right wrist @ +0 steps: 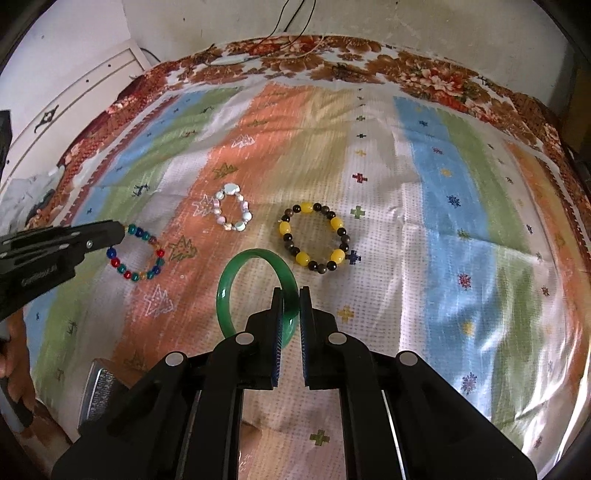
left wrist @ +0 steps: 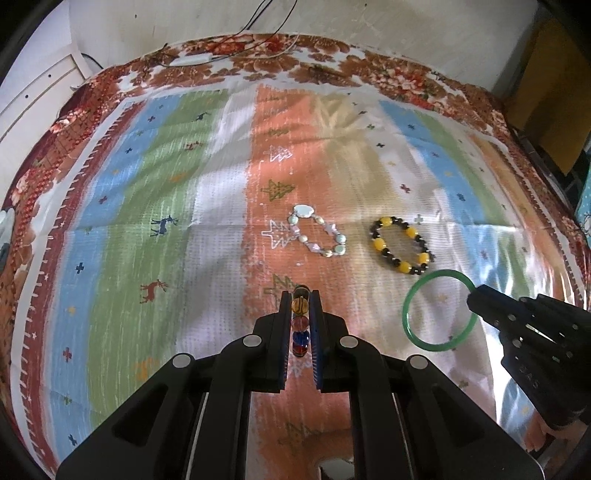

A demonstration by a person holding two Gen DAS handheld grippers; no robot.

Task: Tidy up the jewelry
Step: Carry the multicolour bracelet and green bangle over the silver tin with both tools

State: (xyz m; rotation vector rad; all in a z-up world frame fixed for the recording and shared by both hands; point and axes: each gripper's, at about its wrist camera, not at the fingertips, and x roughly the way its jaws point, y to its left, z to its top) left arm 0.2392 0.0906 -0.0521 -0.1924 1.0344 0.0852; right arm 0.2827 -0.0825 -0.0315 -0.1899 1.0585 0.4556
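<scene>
Jewelry sits spread over the striped patterned cloth in front of me, four pieces in all; my left gripper has its jaws pinching the multicoloured bead bracelet, which I see edge-on between the pads as a column of amber, pink, blue and red beads; from the right wrist camera the same bracelet hangs as an open loop from the left gripper's tip, above the cloth; my right gripper has its jaws pressed onto the rim of the green bangle, the ring tilted up and to the left of the fingers; in the left wrist view the bangle stands out from the right gripper's tip; lying flat on the cloth beyond both tools are the pale pearl-like bracelet and, just to its right, the yellow-and-dark bead bracelet, apart from each other and from both grippers; thin black cables trail down the wall at the far edge.
</scene>
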